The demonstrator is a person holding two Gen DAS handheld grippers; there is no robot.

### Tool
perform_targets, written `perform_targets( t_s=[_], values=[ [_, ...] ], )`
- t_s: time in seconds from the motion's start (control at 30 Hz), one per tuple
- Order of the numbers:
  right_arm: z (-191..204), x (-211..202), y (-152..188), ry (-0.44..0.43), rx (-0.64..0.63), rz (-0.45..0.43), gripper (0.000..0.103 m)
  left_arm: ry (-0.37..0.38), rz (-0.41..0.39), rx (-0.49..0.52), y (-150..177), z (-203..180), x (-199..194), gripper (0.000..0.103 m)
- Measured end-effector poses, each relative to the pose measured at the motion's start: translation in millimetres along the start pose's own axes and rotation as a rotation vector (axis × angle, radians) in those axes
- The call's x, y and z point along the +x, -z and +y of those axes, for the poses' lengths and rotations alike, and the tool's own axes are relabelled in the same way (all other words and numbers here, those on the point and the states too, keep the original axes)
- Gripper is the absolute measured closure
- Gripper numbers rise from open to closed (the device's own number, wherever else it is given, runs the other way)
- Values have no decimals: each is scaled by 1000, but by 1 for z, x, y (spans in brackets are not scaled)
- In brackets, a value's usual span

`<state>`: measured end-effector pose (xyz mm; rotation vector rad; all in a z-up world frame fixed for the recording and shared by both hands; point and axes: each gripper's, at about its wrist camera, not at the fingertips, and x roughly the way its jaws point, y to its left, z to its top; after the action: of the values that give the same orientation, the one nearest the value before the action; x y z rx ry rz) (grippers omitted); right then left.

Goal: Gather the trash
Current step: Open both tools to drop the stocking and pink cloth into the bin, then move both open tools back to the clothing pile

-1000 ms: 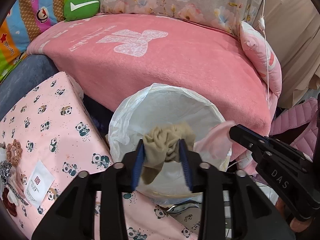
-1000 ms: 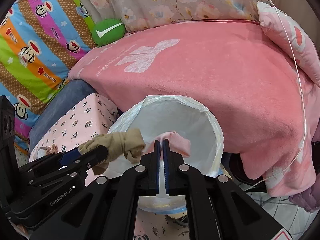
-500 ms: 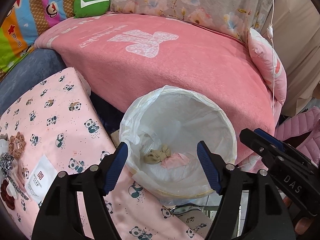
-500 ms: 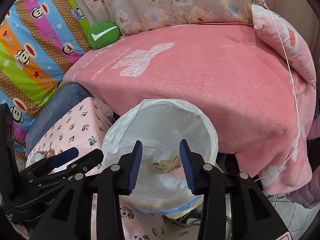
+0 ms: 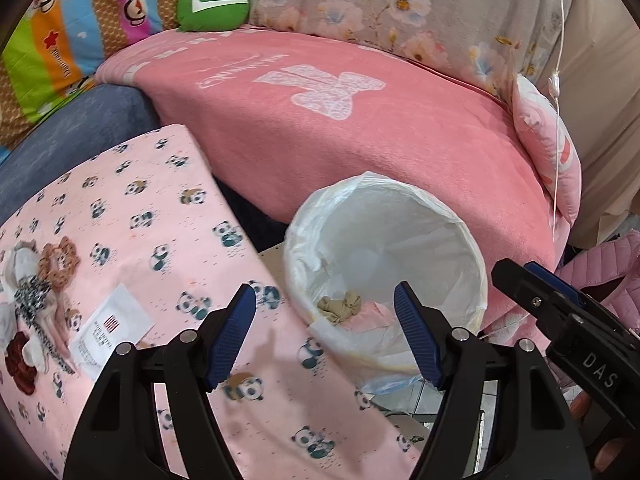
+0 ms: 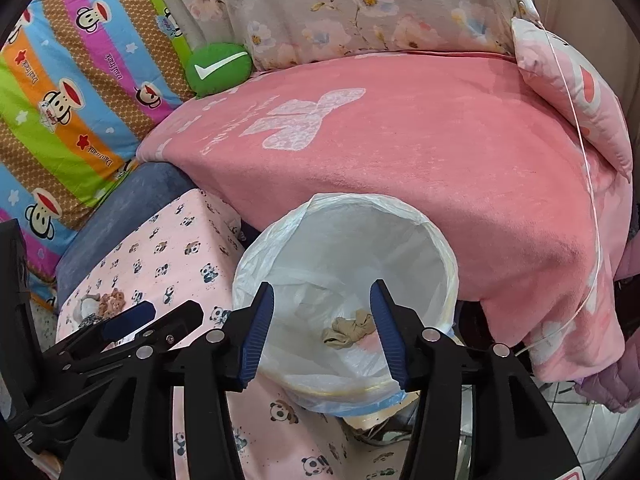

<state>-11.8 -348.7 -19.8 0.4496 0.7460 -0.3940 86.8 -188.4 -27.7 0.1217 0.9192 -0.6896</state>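
Note:
A round bin with a white bag liner (image 5: pixel 452 240) (image 6: pixel 420 240) stands between the panda-print table and the pink sofa. A crumpled beige cloth (image 5: pixel 340 307) (image 6: pixel 350 330) and a pink piece (image 5: pixel 370 314) lie at its bottom. My left gripper (image 5: pixel 326 336) is open and empty, above the bin's left rim. My right gripper (image 6: pixel 322 330) is open and empty, over the bin's near side; it also shows at the right of the left wrist view (image 5: pixel 560 312). On the table's left end lie a white packet (image 5: pixel 114 326) and a heap of hair scrunchies (image 5: pixel 38 296).
The pink panda-print table (image 5: pixel 140 216) (image 6: pixel 168 248) is at left, touching the bin. A sofa with a pink blanket (image 5: pixel 360 128) stands behind, with a green cushion (image 5: pixel 214 6) and a striped cushion (image 6: pixel 68 92). A thin white cable (image 6: pixel 588 152) hangs at right.
Both grippers opened: the left let go of the beige cloth and the right of the pink piece, which dropped into the bin. Both grippers have since pulled back, the left shifting leftward over the table.

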Motion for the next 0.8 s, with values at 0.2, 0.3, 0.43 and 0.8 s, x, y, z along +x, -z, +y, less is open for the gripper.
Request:
perform_targets(
  t_s=[0.2,0.3,0.43,0.8],
  values=[
    [36,-5,8,-25,-55,1,46,-58,-19,-61,9,33,-17,20],
    [55,-5,11,-42,-80,5,44,-92,-30,-84,12,53,-28,19],
    [87,-3,19,-69,-115,23,44,-131,-44,-127,18,83,-41,18],
    [179,11,47,-171,-224,81,44,-261,-44,-291,54,188,-72,17]
  ],
)
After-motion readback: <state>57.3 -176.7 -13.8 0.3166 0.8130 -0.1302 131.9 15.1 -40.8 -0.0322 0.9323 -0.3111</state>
